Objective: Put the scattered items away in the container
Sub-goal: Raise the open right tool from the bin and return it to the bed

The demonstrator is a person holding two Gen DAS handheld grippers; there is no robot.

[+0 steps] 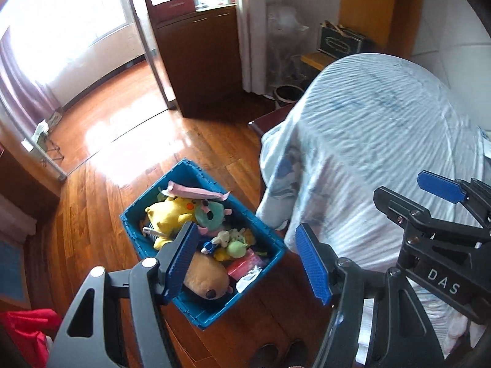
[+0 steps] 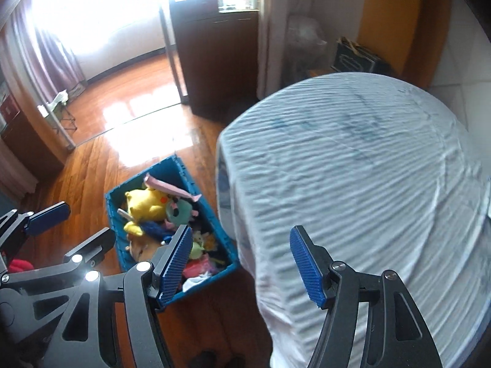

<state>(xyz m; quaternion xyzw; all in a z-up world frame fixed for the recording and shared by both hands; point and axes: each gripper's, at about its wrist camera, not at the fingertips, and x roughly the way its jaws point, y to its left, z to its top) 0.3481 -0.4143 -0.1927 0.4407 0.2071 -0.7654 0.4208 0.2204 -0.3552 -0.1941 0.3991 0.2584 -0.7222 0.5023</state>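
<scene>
A blue plastic crate (image 1: pixel 211 312) stands on the wooden floor, also in the right wrist view (image 2: pixel 125 260). It holds a yellow plush (image 1: pixel 172 213), a teal plush (image 1: pixel 211 213), a brown plush (image 1: pixel 207 279), a pink strip (image 1: pixel 196 191) and several small toys. My left gripper (image 1: pixel 248 260) is open and empty, held high above the crate's near right side. My right gripper (image 2: pixel 239 263) is open and empty, above the crate's right edge. The right gripper shows in the left wrist view (image 1: pixel 408 199), the left gripper in the right wrist view (image 2: pixel 70 224).
A round table under a white striped cloth (image 1: pixel 377 159) fills the right side, close to the crate. A dark wooden cabinet (image 1: pixel 199 58) stands behind. Red fabric (image 1: pixel 27 334) lies at lower left. Dark shoes (image 1: pixel 276 352) sit on the floor below the grippers.
</scene>
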